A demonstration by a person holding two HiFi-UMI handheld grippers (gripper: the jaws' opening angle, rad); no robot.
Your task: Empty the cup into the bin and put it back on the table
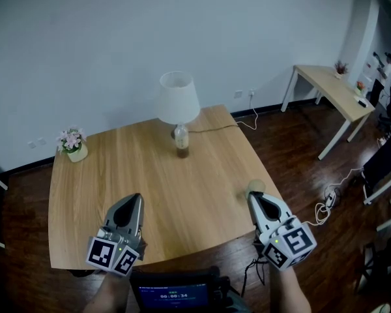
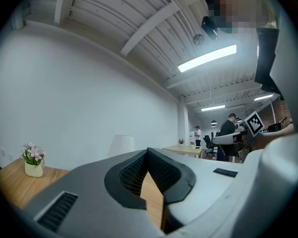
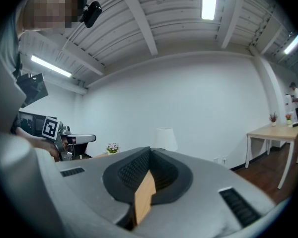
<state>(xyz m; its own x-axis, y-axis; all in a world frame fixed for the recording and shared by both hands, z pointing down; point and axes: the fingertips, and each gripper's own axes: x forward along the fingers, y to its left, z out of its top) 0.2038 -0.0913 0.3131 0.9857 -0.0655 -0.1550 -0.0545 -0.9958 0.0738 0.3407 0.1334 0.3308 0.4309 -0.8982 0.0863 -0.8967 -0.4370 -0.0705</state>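
— What does the room look like?

— A light wooden table (image 1: 182,194) with rounded corners stands on a dark wood floor (image 1: 293,158), close to a plain white wall (image 1: 117,38). Toward the table's far edge is a lamp (image 1: 178,100) with a white shade. Its cable (image 1: 238,124) runs off the far right corner to the wall. A small flower pot (image 1: 73,145) with pink blooms sits at the far left corner. To the right, well apart, a narrow desk (image 1: 335,87) on white legs stands against the wall.

— And the cup?

— A small, pale round thing at the table's right edge looks like the cup (image 1: 256,187). It shows only in the head view, and too small to say whether anything is in it.

— Which gripper is nearest it?

— The right gripper (image 1: 251,196). Its tips lie just beside the cup on the near side. I cannot tell whether they touch it. In the right gripper view the jaws are pressed together at the tips, with nothing caught in them. Only a sliver of the tabletop shows through the slot behind the tips.

— The other one?

— The left gripper (image 1: 137,197) is over the near left part of the table, well apart from the cup. Its jaws are also closed tip to tip and hold nothing. The same thin wedge of wood shows below them. Its view looks across the table at the flower pot, the lamp shade and the wall.

— Anything else?

— A small dark screen (image 1: 173,297) sits at the bottom of the head view, between the person's forearms.
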